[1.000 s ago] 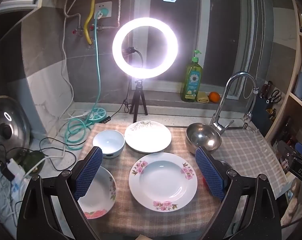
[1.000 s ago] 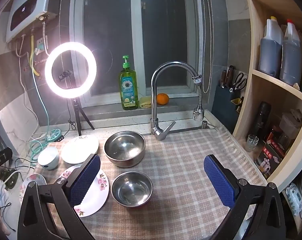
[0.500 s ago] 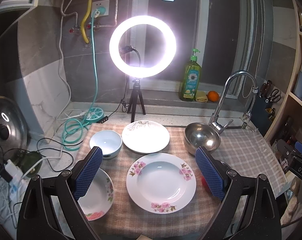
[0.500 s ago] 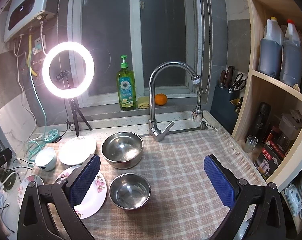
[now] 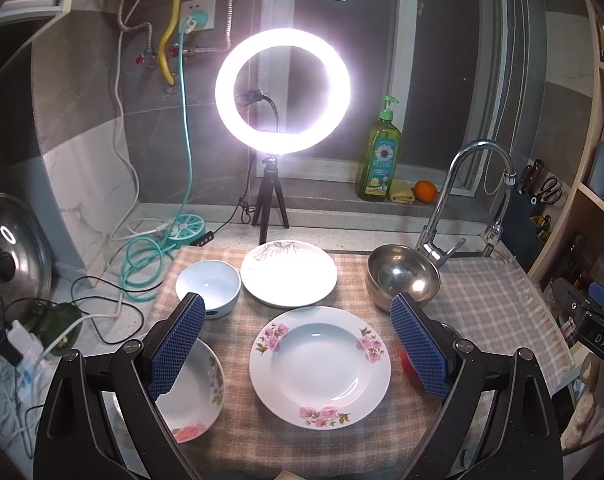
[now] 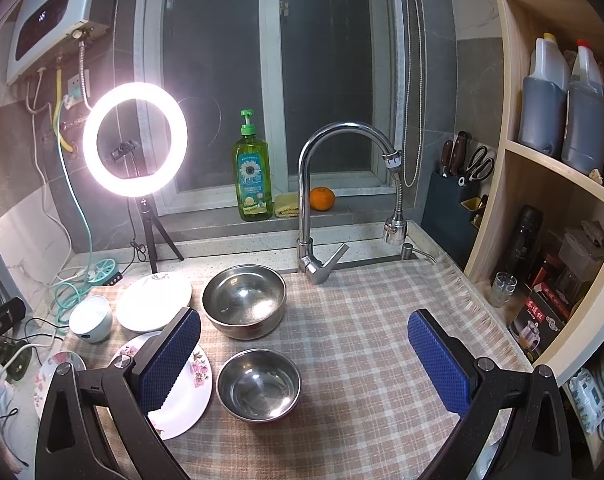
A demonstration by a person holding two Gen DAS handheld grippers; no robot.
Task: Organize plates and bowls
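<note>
- Looking along the left gripper, its blue padded fingers are standing wide apart with nothing between them, hanging above the checked cloth.
- Lying straight ahead between those fingers is the pink-flowered deep plate; a smaller flowered plate is lying to its left, partly hidden behind the left finger.
- Sitting further back are a white bowl, a white plate with a leaf print just beside it, and a large steel bowl near the tap.
- Glaring behind the dishes is a ring light on its tripod, with a soap bottle and an orange sitting on the sill.
- Turning to the right wrist view, the right gripper is likewise spread open and empty.
- Resting between its fingers, nearer the left one, is a small steel bowl, with the large steel bowl sitting behind it.
- Covering part of the pink-flowered deep plate is the left finger; the white bowl and the leaf-print plate are lying beyond.
- Standing at the right is a shelf holding dark jugs.
</note>
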